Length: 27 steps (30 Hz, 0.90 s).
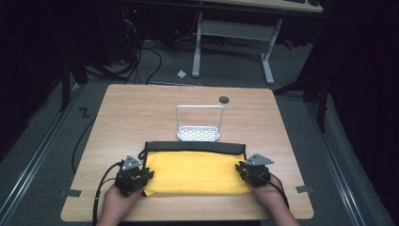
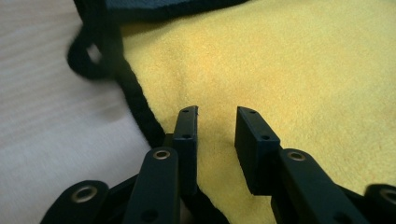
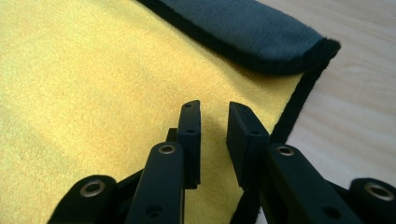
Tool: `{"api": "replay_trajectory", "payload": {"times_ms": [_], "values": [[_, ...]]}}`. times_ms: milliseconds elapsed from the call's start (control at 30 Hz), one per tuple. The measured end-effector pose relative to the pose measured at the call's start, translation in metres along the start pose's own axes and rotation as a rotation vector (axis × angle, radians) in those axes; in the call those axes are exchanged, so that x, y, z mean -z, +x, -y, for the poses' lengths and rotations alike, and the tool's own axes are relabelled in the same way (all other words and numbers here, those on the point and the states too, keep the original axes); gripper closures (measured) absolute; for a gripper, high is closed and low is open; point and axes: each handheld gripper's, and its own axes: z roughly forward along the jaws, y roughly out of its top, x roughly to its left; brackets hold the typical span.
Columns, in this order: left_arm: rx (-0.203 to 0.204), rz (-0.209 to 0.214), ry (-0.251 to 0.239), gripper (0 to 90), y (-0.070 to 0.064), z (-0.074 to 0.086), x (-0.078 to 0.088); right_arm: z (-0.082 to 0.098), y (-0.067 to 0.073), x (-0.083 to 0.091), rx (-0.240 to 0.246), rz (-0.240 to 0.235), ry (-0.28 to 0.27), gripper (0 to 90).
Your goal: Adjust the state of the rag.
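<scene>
A yellow cloth (image 1: 195, 170) with black trim lies flat on the near half of the wooden table (image 1: 141, 113). Its far edge is folded over, showing a dark grey strip (image 1: 195, 147). My left gripper (image 1: 147, 175) sits at the cloth's near left corner. Its jaws (image 2: 215, 122) stand apart over the yellow cloth (image 2: 280, 70), just inside the black trim (image 2: 140, 105) and a hanging loop (image 2: 86, 58). My right gripper (image 1: 241, 168) is at the right edge. Its jaws (image 3: 214, 116) also stand apart above the yellow cloth (image 3: 93, 84), near the trim (image 3: 294, 107) and the grey fold (image 3: 252, 32).
A white wire stand with a perforated base (image 1: 199, 128) is just beyond the cloth, mid-table. A dark round cap (image 1: 224, 99) sits near the far edge. Grey tape tabs (image 1: 70, 192) mark the near corners. A white desk frame (image 1: 233, 33) stands on the floor beyond.
</scene>
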Motion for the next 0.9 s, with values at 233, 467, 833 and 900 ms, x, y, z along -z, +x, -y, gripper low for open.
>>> {"api": "replay_trajectory", "payload": {"times_ms": [233, 467, 833, 900], "values": [[-0.036, 0.004, 0.036, 70.4, -0.015, 0.012, 0.015, 0.014, 0.017, 0.02, 0.039, 0.005, 0.007, 74.2], [0.017, 0.006, -0.011, 70.4, 0.006, -0.014, -0.004, 0.0, -0.001, 0.002, -0.009, 0.05, -0.011, 77.1], [0.05, -0.075, -0.072, 72.3, 0.045, -0.051, -0.032, -0.03, -0.025, -0.021, -0.031, 0.084, -0.04, 76.6], [0.06, -0.081, -0.08, 72.1, 0.048, -0.054, -0.034, -0.032, -0.028, -0.024, -0.042, 0.088, -0.042, 76.1]]}}
